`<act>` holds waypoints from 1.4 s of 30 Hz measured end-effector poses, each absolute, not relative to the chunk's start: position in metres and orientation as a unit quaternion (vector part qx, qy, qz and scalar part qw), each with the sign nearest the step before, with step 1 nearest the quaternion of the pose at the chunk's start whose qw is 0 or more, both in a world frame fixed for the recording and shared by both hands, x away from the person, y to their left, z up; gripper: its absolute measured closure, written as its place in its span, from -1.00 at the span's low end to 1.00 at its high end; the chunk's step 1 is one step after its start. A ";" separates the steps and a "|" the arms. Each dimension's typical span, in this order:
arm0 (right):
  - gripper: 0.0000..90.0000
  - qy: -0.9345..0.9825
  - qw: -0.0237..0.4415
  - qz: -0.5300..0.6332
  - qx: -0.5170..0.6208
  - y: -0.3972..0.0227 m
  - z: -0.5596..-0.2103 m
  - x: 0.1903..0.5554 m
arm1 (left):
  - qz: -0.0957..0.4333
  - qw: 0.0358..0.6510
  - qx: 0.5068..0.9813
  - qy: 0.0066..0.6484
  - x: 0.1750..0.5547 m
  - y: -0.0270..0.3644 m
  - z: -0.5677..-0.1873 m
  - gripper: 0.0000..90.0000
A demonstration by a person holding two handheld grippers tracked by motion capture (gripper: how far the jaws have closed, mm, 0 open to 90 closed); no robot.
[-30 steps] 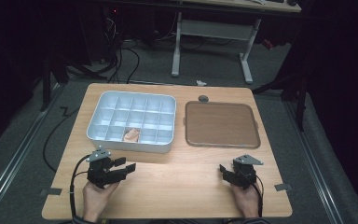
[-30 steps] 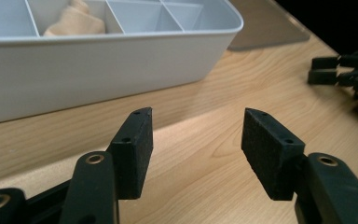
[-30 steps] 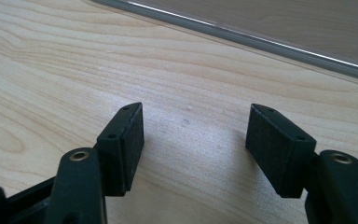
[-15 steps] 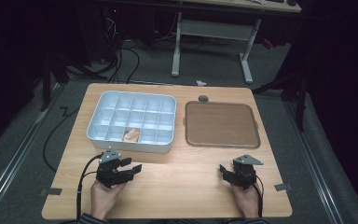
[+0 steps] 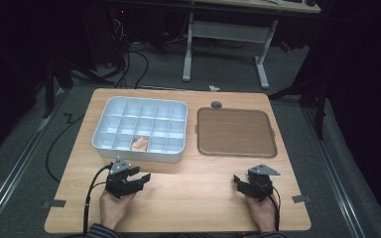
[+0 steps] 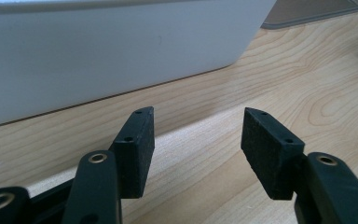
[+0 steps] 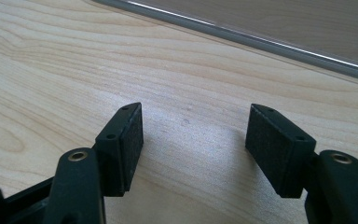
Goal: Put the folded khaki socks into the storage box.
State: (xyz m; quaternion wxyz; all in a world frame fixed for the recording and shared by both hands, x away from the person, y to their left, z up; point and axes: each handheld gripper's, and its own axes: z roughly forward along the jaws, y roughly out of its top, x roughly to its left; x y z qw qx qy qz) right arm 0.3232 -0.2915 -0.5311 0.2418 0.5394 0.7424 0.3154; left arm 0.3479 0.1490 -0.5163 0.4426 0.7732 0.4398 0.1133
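A pale wooden worktop (image 5: 188,198) is seen from above. At its 11 o'clock area a white tray (image 5: 110,144) divided into small compartments is set; in a compartment of its nearest row, near the middle, a small pinkish object (image 5: 140,143) is lodged, too small to be identified. At 1 o'clock, just beside the tray but apart from it, a flat brown mat (image 5: 235,131) with a grey rim is laid, and a small dark round knob (image 5: 216,104) is placed just beyond its far edge.

At 7 o'clock the left claw (image 5: 141,179) is held in a hand (image 5: 113,207), just in front of the tray's near wall and pointed towards 2 o'clock. In the left gripper view its jaws are spread apart with bare wood between them, nothing being pinched.

At 5 o'clock the right claw (image 5: 237,180) is held in the other hand (image 5: 262,212), near the mat's front edge. In the right gripper view its jaws are likewise spread over bare wood, with nothing between them.
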 end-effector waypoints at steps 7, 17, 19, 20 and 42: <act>-0.18 0.742 0.242 0.315 0.540 -0.291 -0.531 0.323 | 0.113 0.438 0.773 0.444 0.352 0.149 -0.523 0.01; -0.19 0.743 0.242 0.315 0.539 -0.291 -0.531 0.323 | 0.134 0.421 0.775 0.452 0.356 0.147 -0.530 0.02; -0.19 0.742 0.242 0.315 0.540 -0.291 -0.531 0.323 | 0.136 0.418 0.776 0.452 0.357 0.147 -0.531 0.02; -0.19 0.742 0.242 0.315 0.540 -0.291 -0.531 0.323 | 0.143 0.413 0.778 0.451 0.356 0.146 -0.531 0.02; -0.19 0.743 0.242 0.314 0.539 -0.291 -0.531 0.323 | 0.186 0.369 0.803 0.429 0.353 0.132 -0.536 -0.14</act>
